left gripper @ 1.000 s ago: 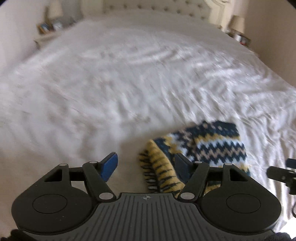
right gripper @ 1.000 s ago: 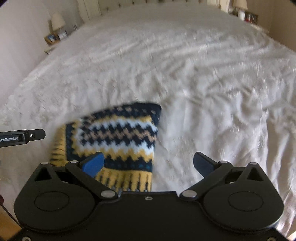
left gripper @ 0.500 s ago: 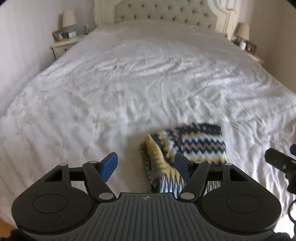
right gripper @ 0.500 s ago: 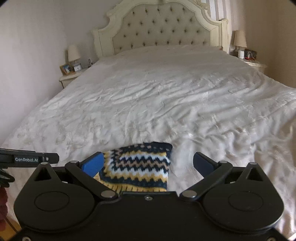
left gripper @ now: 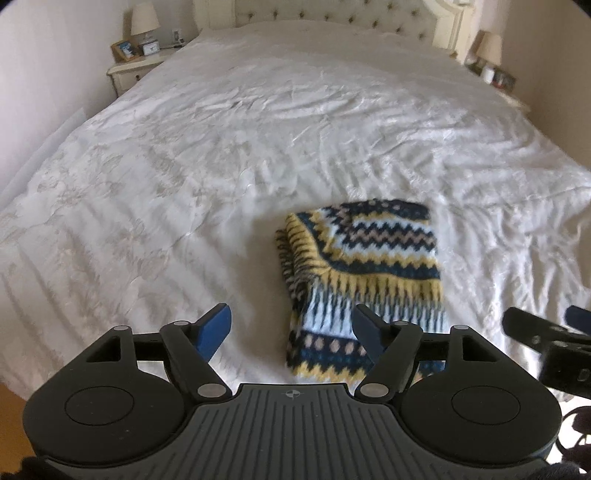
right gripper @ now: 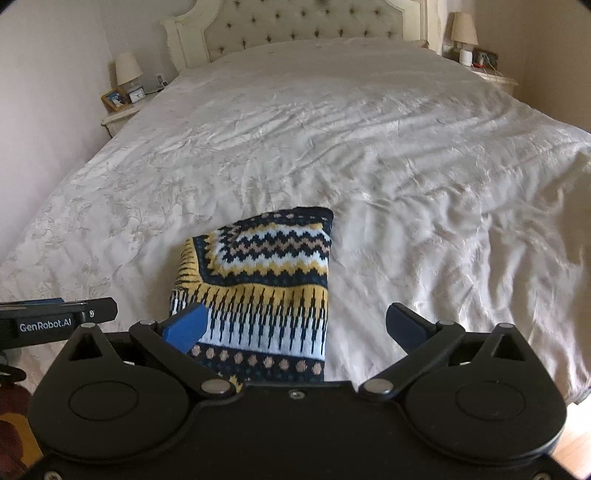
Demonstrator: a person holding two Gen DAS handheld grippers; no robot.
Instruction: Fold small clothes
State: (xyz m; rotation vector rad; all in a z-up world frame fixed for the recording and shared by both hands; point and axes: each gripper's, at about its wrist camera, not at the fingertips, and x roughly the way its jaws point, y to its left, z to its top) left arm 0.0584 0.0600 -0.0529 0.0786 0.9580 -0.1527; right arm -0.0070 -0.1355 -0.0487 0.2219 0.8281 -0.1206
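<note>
A folded knit garment point(left gripper: 365, 266) with navy, yellow, white and tan zigzag bands lies flat on the white bed cover point(left gripper: 258, 147) near the foot of the bed. It also shows in the right wrist view point(right gripper: 266, 288). My left gripper point(left gripper: 291, 328) is open and empty, held above the garment's near left edge. My right gripper point(right gripper: 295, 328) is open and empty, held above the garment's near right side. Neither touches the garment. The right gripper's tip shows at the right of the left wrist view point(left gripper: 546, 332).
A tufted headboard point(right gripper: 303, 29) stands at the far end. Nightstands with lamps flank the bed, left point(right gripper: 125, 99) and right point(right gripper: 476, 59). Wooden floor point(right gripper: 576, 443) shows at the bed's foot. The bed cover is wrinkled.
Both grippers have pulled back and risen from the garment, so more of the bed and the headboard is in view. The garment lies folded and has not moved. Both grippers stayed open.
</note>
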